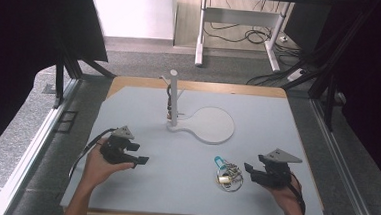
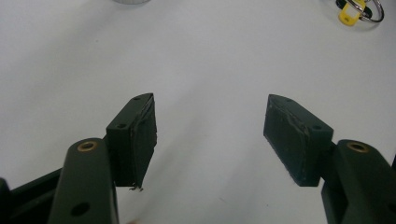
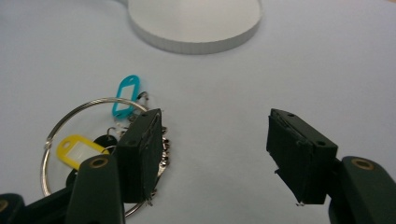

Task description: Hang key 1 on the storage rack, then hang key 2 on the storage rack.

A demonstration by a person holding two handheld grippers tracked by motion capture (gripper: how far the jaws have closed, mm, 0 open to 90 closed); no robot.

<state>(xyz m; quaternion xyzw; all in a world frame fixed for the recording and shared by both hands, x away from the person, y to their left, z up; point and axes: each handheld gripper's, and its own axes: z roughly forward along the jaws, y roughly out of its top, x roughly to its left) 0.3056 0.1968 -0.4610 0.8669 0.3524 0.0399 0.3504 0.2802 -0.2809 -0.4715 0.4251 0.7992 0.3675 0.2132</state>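
matte black right hand-held gripper (image 3: 212,154), round wire key ring (image 3: 84,140)

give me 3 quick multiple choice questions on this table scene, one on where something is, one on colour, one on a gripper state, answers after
1. Where does the key ring lie?
A. on the round base of the stand
B. on the table just ahead of the right hand-held gripper
C. between the left gripper's jaws

2. Which colours are the two plastic tags on the ring?
A. red and green
B. black and white
C. blue and yellow

3. How do the left hand-held gripper jaws stand?
A. open with nothing between them
B. shut on a tag
C. shut on the ring

Answers:
1 B: the high view shows the ring on the table beside the right gripper, apart from the white stand.
2 C: the blue tag and yellow tag show in the right gripper view.
3 A: the left gripper view shows a wide gap over bare table.
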